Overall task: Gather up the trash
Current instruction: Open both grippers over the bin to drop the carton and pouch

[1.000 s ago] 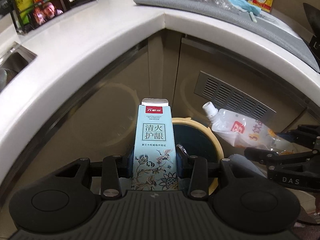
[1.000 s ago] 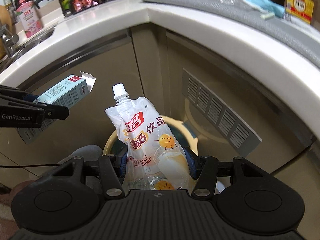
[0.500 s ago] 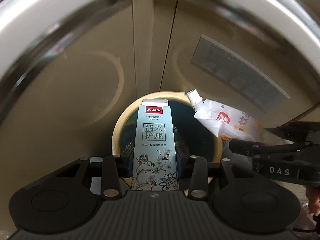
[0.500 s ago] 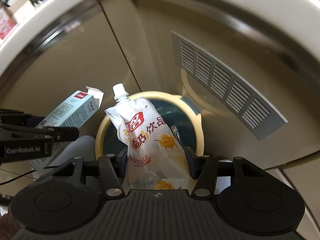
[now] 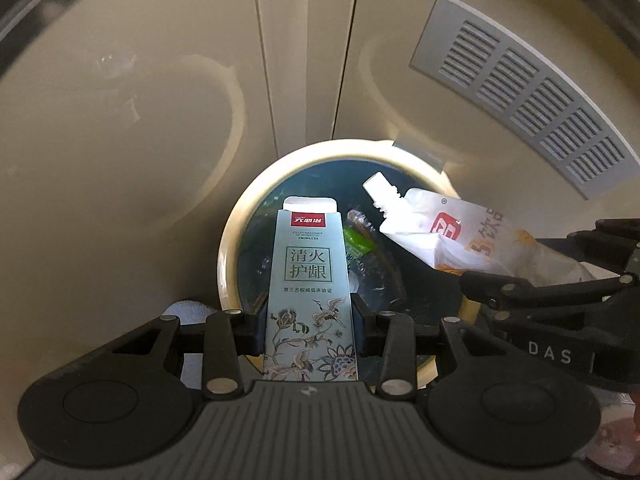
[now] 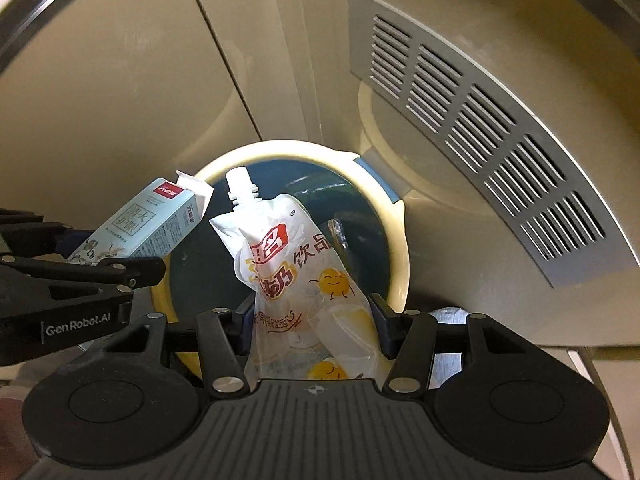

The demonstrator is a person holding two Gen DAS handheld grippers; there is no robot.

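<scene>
The bin mouth lies open below; cabinet doors wall off the far side.

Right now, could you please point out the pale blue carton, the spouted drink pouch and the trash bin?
pale blue carton (image 5: 310,280), left wrist view, printed front.
spouted drink pouch (image 6: 296,276), right wrist view, printed face.
trash bin (image 6: 400,248), right wrist view, cream rim.

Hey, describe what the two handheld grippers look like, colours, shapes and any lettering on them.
Both are matte black plastic. The left gripper and right gripper each show a ribbed dark grey base flanked by two round discs, and jointed link bars with silver rivets leading to dark blue-edged pads. Seen side-on, the left one carries white "GenRobot.AI" lettering; the right one shows "DAS". No sleeves or cables are clearly visible.
</scene>
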